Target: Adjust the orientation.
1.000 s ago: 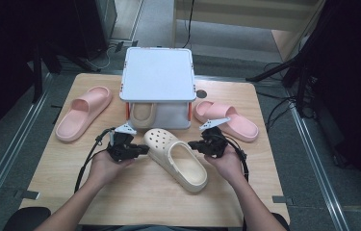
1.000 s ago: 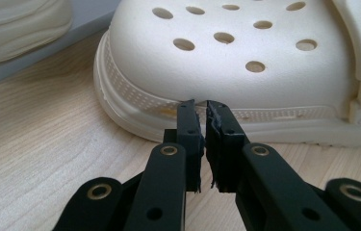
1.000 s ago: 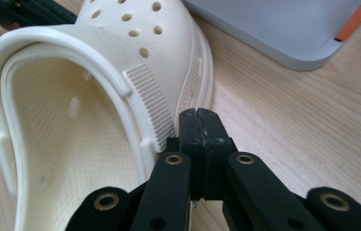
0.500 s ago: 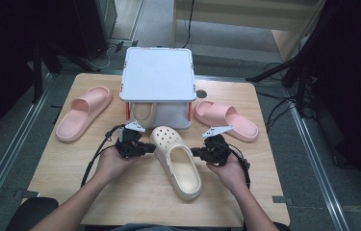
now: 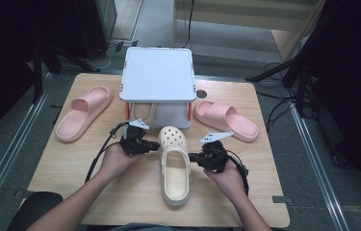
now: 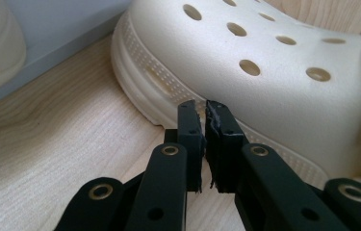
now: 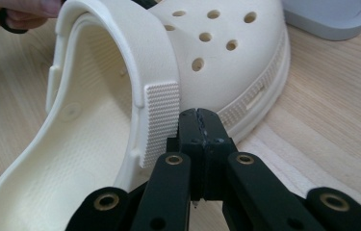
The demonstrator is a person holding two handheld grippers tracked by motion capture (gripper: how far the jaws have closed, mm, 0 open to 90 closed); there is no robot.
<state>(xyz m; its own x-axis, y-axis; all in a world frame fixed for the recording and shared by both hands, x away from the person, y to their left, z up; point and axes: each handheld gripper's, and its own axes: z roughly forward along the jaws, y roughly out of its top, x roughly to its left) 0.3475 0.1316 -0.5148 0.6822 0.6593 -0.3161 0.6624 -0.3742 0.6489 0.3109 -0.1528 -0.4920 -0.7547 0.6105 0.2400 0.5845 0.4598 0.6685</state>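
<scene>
A cream clog (image 5: 173, 163) with holes in its toe lies mid-table, toe toward the white stand and heel toward me. My left gripper (image 5: 154, 146) is shut with nothing between its jaws, and its tips (image 6: 201, 108) touch the ribbed sole edge on the clog (image 6: 264, 72)'s left side. My right gripper (image 5: 193, 157) is also shut and empty. Its tips (image 7: 200, 115) rest against the clog (image 7: 120, 96)'s right side, beside the textured end of the heel strap (image 7: 161, 120).
A white box-like stand (image 5: 158, 74) sits at the back centre with a second cream clog (image 5: 142, 114) under it. One pink slipper (image 5: 83, 113) lies at the left and another pink slipper (image 5: 226, 120) at the right. Bare wooden table (image 5: 72, 168) surrounds the hands.
The clog has turned from a diagonal lie to straight, heel toward me. Both shut grippers stayed against its sides and moved slightly toward me.
</scene>
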